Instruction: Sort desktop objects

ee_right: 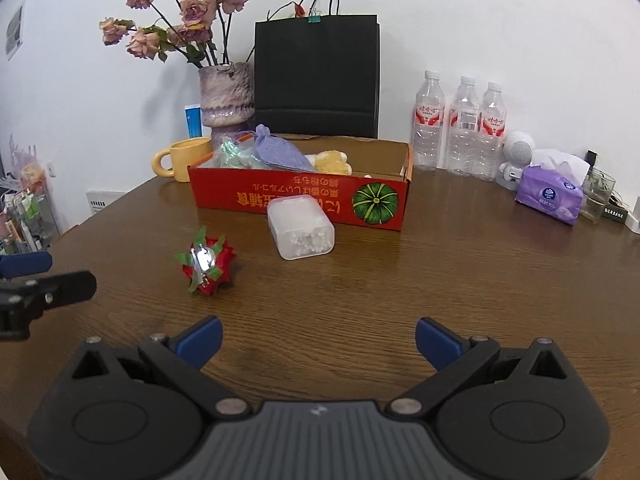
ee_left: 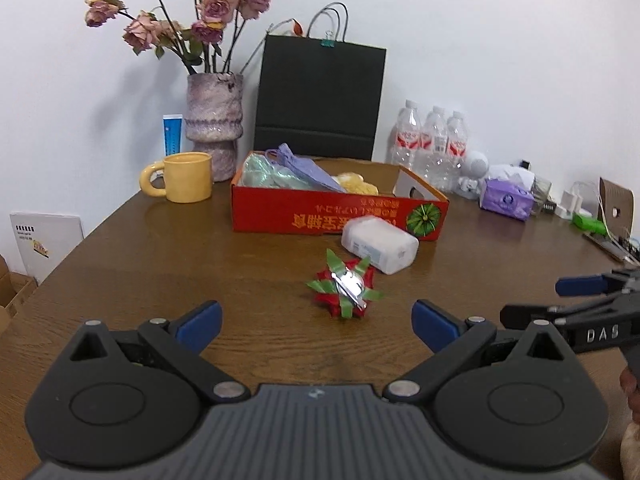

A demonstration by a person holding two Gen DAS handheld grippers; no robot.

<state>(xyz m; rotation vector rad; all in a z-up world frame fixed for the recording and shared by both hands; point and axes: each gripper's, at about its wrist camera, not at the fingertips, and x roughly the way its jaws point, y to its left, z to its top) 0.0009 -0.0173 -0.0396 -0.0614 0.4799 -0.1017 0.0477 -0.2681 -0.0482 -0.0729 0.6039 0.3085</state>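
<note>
A red and green ribbon bow [ee_left: 345, 289] [ee_right: 206, 265] with a shiny middle lies on the brown table, just ahead of my open left gripper [ee_left: 317, 324]. Behind it a white plastic box of cotton swabs [ee_left: 379, 244] [ee_right: 301, 227] lies against the front of a red cardboard box [ee_left: 320, 216] [ee_right: 296, 196]. That box holds a purple pouch [ee_right: 276, 151], a clear bag and a yellow plush item. My right gripper [ee_right: 319, 342] is open over bare table, with nothing between its fingers; it shows at the right edge of the left wrist view.
A yellow mug [ee_left: 188, 177], a vase of dried roses [ee_left: 215, 120] and a black paper bag [ee_left: 320, 96] stand behind the red box. Three water bottles [ee_right: 460, 124], a small white robot figure [ee_right: 516, 160] and a purple tissue pack [ee_right: 550, 196] line the back right. The table's left edge curves away.
</note>
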